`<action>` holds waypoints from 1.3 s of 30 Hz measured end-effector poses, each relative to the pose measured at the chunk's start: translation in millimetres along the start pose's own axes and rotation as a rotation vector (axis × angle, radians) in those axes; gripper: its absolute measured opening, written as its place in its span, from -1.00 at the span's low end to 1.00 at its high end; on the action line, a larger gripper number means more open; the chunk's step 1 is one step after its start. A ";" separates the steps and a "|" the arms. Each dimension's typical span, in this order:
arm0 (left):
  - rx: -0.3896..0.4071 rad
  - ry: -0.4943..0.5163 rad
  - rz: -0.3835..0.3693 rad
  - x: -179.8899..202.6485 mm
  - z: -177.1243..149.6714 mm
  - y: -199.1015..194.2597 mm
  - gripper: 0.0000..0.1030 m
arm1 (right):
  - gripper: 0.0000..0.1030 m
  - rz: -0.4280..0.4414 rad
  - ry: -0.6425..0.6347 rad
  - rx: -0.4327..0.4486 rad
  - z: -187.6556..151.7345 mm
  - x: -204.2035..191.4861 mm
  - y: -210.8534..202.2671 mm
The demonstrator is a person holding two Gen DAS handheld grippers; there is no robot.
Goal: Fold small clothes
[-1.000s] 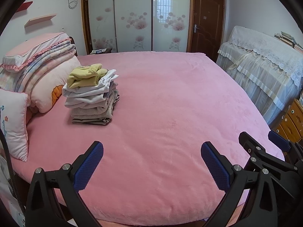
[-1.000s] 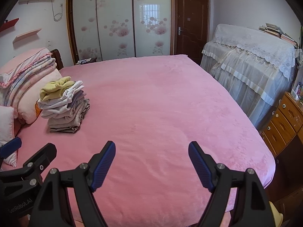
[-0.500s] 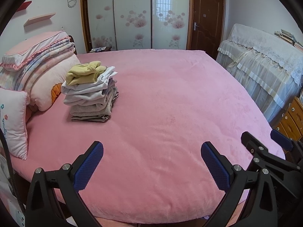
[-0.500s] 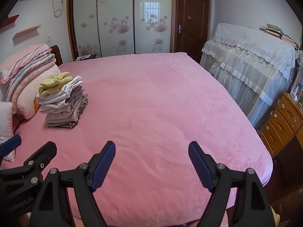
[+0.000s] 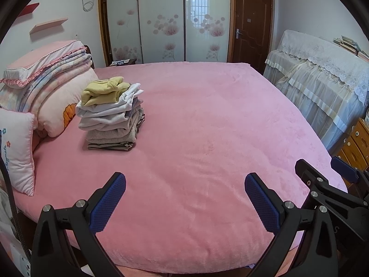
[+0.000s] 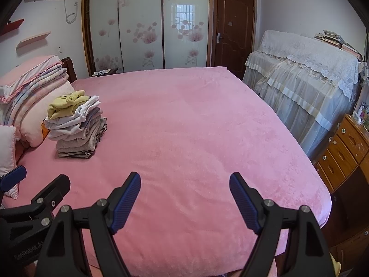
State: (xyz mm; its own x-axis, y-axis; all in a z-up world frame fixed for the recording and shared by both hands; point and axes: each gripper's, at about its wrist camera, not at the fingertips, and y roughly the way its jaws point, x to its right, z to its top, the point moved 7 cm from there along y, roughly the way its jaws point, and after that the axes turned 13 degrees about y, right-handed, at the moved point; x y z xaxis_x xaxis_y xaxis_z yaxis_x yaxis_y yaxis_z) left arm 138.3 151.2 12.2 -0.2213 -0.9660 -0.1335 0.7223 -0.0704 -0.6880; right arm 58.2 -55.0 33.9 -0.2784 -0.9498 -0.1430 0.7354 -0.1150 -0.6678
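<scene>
Here, both grippers level, jaws wide

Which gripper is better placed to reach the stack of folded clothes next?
Left, probably. The stack lies on the bed's left side, nearer the left gripper; the right gripper sits farther right. Both are open and empty.

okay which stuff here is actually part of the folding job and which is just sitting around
Job: clothes stack, yellow top on it, bed, left gripper, right gripper, both open and empty.
Lying about: pillows, folded blankets, dresser, books.
</scene>
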 end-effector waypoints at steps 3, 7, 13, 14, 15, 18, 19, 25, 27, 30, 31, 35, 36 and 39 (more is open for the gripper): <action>-0.004 -0.002 -0.001 -0.1 -1.1 1.5 0.99 | 0.55 -0.001 -0.001 0.001 0.4 -0.3 -0.9; -0.003 -0.001 -0.001 -0.6 -2.0 1.5 0.99 | 0.55 -0.003 -0.001 0.002 0.1 -0.4 -1.3; -0.013 -0.006 -0.007 2.9 -4.1 1.7 0.99 | 0.55 -0.001 -0.001 0.002 1.0 1.3 -1.3; -0.015 -0.007 -0.008 2.8 -4.6 2.2 0.99 | 0.55 0.000 -0.001 0.001 1.0 1.1 -1.4; -0.015 -0.008 -0.009 3.2 -5.1 1.6 0.99 | 0.55 0.000 -0.001 0.002 1.0 1.0 -1.4; -0.013 -0.003 -0.005 2.5 -4.9 1.9 0.99 | 0.55 -0.001 0.000 0.003 0.9 1.0 -1.3; -0.013 -0.001 -0.005 3.1 -5.3 2.2 0.99 | 0.55 -0.001 0.000 0.003 0.6 1.0 -1.3; -0.020 -0.002 -0.012 4.6 -7.1 2.3 0.99 | 0.55 -0.002 0.002 0.001 0.4 2.1 -2.7; -0.019 -0.002 -0.011 5.4 -6.3 2.0 0.99 | 0.55 -0.001 0.002 0.002 0.4 2.2 -3.1; -0.020 -0.003 -0.012 6.1 -6.5 2.0 0.99 | 0.55 -0.001 0.001 0.004 0.7 2.9 -2.7; -0.020 -0.002 -0.013 5.9 -6.6 2.2 0.99 | 0.55 -0.002 0.001 0.004 0.4 3.0 -3.0; -0.023 0.000 -0.011 6.1 -7.2 2.2 0.99 | 0.55 0.000 0.001 0.002 0.6 3.2 -2.6; -0.023 0.000 -0.012 5.9 -7.0 2.3 0.99 | 0.55 0.001 0.001 0.001 0.4 3.0 -2.9; -0.025 0.001 -0.013 5.6 -7.7 2.4 0.99 | 0.55 0.000 0.001 0.003 0.7 3.3 -2.9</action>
State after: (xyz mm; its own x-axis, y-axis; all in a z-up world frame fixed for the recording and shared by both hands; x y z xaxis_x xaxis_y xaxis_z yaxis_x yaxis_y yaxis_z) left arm 133.8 147.5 4.3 -0.2312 -0.9648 -0.1254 0.7028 -0.0765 -0.7073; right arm 55.6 -58.0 35.9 -0.2791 -0.9495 -0.1436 0.7375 -0.1162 -0.6653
